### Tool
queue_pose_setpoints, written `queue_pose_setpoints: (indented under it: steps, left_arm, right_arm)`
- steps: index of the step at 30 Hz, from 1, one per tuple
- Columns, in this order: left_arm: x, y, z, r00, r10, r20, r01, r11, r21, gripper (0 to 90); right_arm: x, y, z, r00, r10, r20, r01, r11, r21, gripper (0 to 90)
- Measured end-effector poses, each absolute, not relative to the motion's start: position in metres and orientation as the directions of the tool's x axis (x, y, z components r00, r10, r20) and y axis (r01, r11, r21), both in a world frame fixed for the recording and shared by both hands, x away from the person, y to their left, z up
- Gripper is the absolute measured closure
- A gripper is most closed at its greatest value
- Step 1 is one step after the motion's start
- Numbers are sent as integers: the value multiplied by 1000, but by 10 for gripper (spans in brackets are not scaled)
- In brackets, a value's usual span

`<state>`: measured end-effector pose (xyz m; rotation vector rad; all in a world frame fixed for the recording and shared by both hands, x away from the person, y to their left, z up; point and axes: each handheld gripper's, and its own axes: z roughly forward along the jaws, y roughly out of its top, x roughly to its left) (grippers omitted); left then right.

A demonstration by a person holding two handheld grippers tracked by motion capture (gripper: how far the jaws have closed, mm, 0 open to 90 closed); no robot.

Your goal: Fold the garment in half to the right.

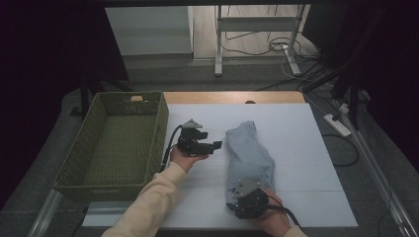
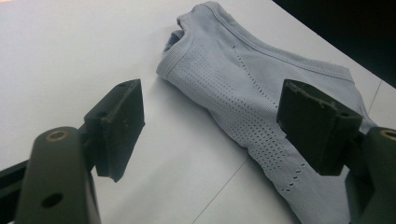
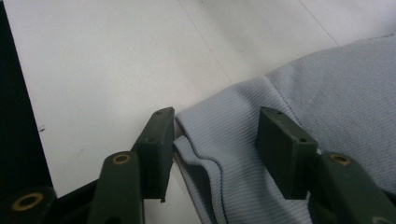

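A light grey-blue knit garment (image 1: pixel 249 153) lies crumpled lengthwise on the white table top (image 1: pixel 296 148). In the high view my left gripper (image 1: pixel 216 145) is held level just left of the garment, jaws pointing at it. The left gripper view has this gripper (image 2: pixel 210 126) open and empty, with the garment (image 2: pixel 233 79) beyond it. My right gripper (image 1: pixel 242 205) is down on the garment's near end. In the right gripper view its jaws (image 3: pixel 215 144) straddle a ribbed hem corner of the garment (image 3: pixel 336 93). One pad (image 3: pixel 159 140) sits at the fabric's edge, and the other stands apart from the fold.
A green woven basket (image 1: pixel 160 128) stands at the table's left side, and I see nothing in it. The table's wooden far edge (image 1: pixel 232 97) shows beyond the white sheet. A metal stand and cables sit on the floor behind.
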<state>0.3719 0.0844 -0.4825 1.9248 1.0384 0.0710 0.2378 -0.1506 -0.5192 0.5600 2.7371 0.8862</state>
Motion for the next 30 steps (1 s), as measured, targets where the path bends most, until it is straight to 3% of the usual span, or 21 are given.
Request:
queue_pose_setpoints:
  steps: [10, 30]
  left_arm:
    - [372, 85, -482, 641, 688, -342, 633, -221, 742, 237]
    - [373, 86, -482, 639, 690, -340, 632, -219, 743, 238]
  right_arm:
    - [241, -157, -516, -903, 420, -89, 286, 742, 606, 756]
    - [241, -161, -511, -908, 419, -29, 296, 688, 663, 790]
